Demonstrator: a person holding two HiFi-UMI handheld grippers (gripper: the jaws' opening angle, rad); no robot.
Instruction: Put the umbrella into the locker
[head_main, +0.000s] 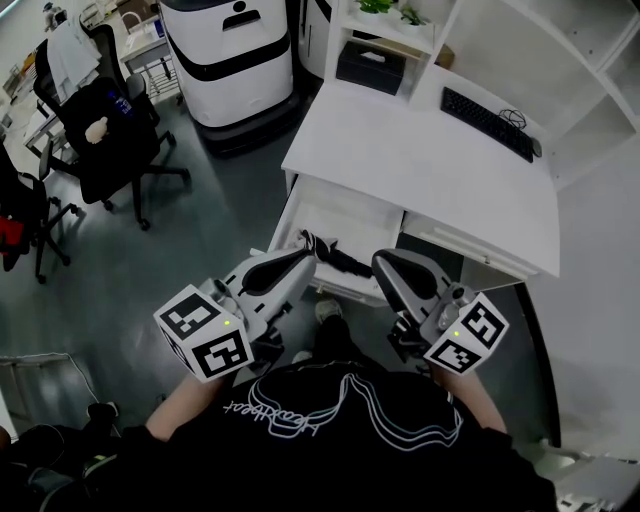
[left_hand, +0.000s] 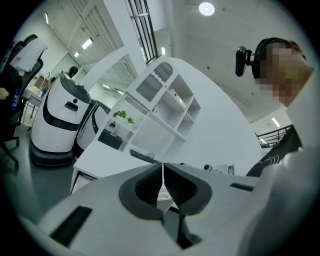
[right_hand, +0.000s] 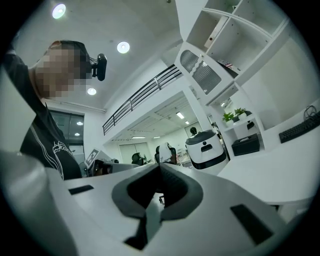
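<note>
A white desk (head_main: 420, 170) fills the upper right of the head view. On its far right corner lies 1 black keyboard (head_main: 487, 123), set at an angle, with a loop of thin cable (head_main: 513, 118) touching its far end. A white drawer (head_main: 335, 225) stands pulled out from under the desk's front edge. At the back of the desk rises a white shelf unit (head_main: 428, 42); a black box (head_main: 370, 68) sits in its lowest cubby and green plants (head_main: 376, 5) stand on the shelf above. Left of the desk, the grey floor (head_main: 210, 240) carries a large white and black machine (head_main: 228, 60) and, further left, black office chairs (head_main: 118, 135).
</note>
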